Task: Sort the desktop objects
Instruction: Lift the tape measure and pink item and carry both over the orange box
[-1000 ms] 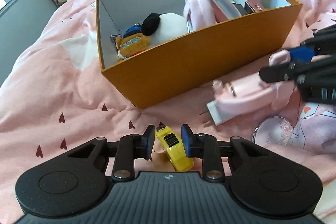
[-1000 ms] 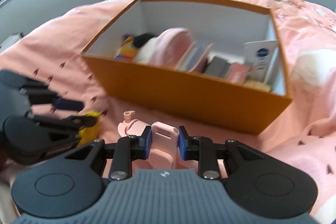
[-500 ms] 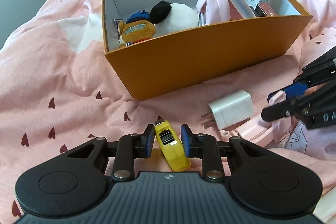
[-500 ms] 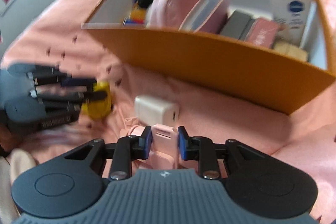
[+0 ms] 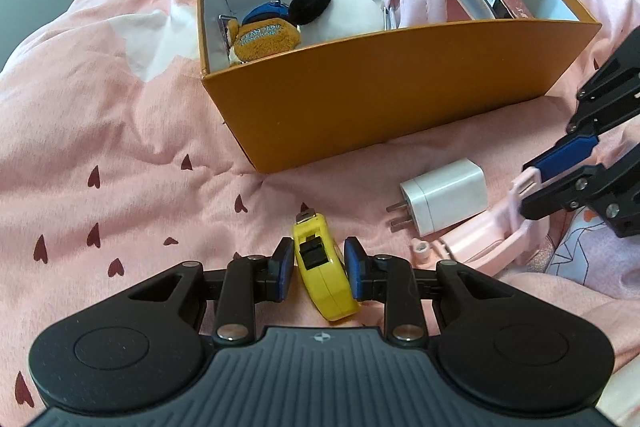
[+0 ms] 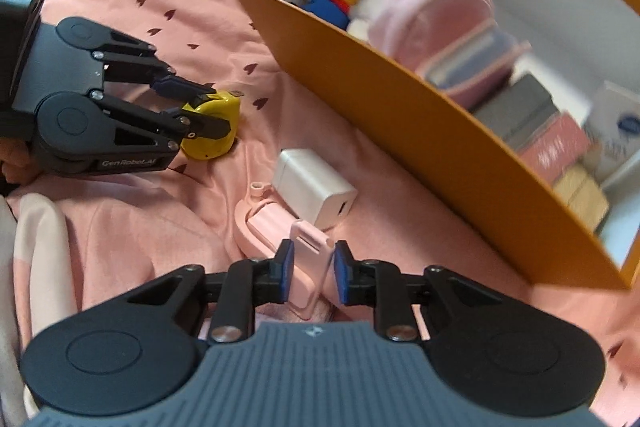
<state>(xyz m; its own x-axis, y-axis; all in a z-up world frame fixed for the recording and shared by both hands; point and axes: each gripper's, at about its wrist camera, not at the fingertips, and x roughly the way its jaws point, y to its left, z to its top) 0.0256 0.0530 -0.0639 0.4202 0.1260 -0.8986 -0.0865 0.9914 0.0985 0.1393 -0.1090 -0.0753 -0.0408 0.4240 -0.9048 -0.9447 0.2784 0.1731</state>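
A pink bedspread printed with small dark red hearts (image 5: 94,175) covers the bed, with an open orange cardboard box, white inside (image 5: 400,99), resting on it toward the far side, already holding plush toys, a pink pouch and small cartons. The left gripper (image 5: 320,263) grasps a small yellow plastic tape measure (image 5: 322,267) lying on the bedspread in front of the box's near wall. The right gripper (image 6: 310,267) is closing its jaws on a pink plastic handheld device (image 6: 306,267), just beside a white plug-in charger cube (image 6: 314,193).

Likely risks: the rounded tape measure could twist out of the flat pads on lifting, and the long pink device, gripped at one end, could swing and drag the charger or snag the box's near wall.

Readable writing: "GenRobot.AI" on the left gripper's body. The box's far rim carries upside-down print and one plush has lettering, both too small to read.
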